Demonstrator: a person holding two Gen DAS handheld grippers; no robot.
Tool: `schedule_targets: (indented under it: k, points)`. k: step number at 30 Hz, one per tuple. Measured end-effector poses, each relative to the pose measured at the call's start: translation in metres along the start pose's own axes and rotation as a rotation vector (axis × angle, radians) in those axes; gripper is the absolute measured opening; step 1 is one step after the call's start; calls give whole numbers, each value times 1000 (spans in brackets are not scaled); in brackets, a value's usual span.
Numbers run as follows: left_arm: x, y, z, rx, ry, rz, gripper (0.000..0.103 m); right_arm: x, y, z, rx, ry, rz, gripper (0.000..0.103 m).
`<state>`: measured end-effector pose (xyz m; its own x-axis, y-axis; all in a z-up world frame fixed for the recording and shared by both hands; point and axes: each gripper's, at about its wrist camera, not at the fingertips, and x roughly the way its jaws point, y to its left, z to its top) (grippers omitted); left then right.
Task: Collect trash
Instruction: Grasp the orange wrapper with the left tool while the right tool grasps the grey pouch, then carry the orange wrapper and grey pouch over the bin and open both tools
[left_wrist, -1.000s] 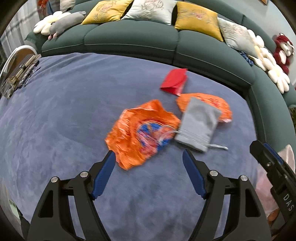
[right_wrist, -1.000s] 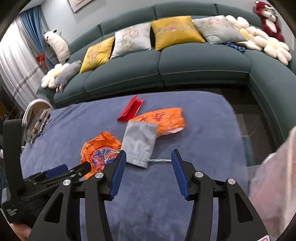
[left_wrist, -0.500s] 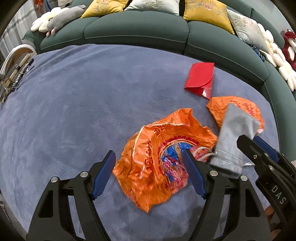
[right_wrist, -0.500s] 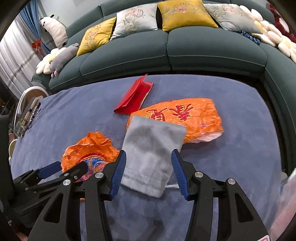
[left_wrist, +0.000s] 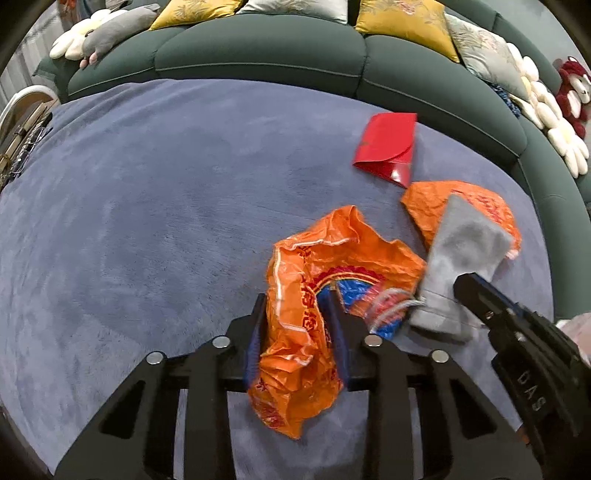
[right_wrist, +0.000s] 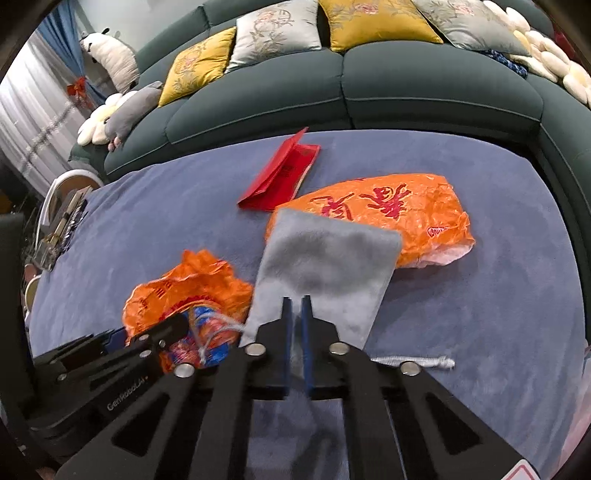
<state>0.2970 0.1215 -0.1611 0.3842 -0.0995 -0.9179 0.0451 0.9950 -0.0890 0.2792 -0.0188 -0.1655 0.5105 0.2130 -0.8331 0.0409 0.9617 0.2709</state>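
Orange crumpled wrapper (left_wrist: 314, 317) sits bunched between the blue pads of the left hand-held gripper (left_wrist: 297, 332), whose jaws are closing on it. Just beside it, the right hand-held gripper (right_wrist: 295, 332) is clamped on the grey pouch (right_wrist: 325, 266), which overlaps a second orange bag (right_wrist: 388, 214) on the blue-grey surface (left_wrist: 147, 221).

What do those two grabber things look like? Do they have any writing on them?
Both are black plastic frames with triangle cut-outs and round silver bolts, and their jaws carry blue pads. The left gripper shows the letters GenRoboAI on its side in the right wrist view. The right gripper shows DAS on its side in the left wrist view.
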Motion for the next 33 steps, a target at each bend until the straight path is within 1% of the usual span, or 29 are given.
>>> schedule_targets:
  k: [3,6,7,8,9,10,11,13,17,23,25,26,27,28,29,31,33]
  points:
    - [-12,-6,-4,20,-19,-2,25,-13,3,-1,-1,-16,13,3]
    - [-22,-9,-9,20,-28,-9,24,-24,-1,0,10,-36,7,3]
    - [-26,-9,-10,17,-33,-9,24,-26,-4,1,14,-39,-4,5]
    - [-27,-9,-10,16,-38,-6,24,-27,-6,3,18,-39,-14,15]
    - [-30,-8,-10,13,-46,2,24,-27,-9,4,22,-37,-24,22]
    - [-30,-6,-8,8,-49,4,24,-28,-12,5,32,-50,-43,38]
    - [-30,-3,-7,3,-50,4,24,-29,-17,6,36,-58,-56,47]
    - [-28,-3,-4,-4,-48,7,24,-26,-22,7,45,-56,-63,49]
    - [-21,1,1,-16,-39,8,24,-7,-30,12,67,-21,-58,54]
    - [-10,4,7,-13,-25,4,24,21,-27,14,67,16,-41,54]
    - [-8,4,7,-12,-22,3,24,23,-23,12,63,5,-50,46]
    - [-7,4,6,-10,-22,5,24,24,-21,11,60,7,-41,31]
    - [-8,3,5,-9,-21,6,24,24,-19,10,60,16,-29,22]
    - [-8,2,4,-8,-20,2,24,22,-17,8,59,18,-19,17]
    - [-10,0,3,-6,-20,0,24,20,-15,6,53,18,-11,10]
    - [-15,-5,1,4,-25,-5,24,12,-13,2,48,8,-7,6]
    - [-22,-11,-2,9,-27,-15,24,-3,-12,-2,48,-11,-6,6]
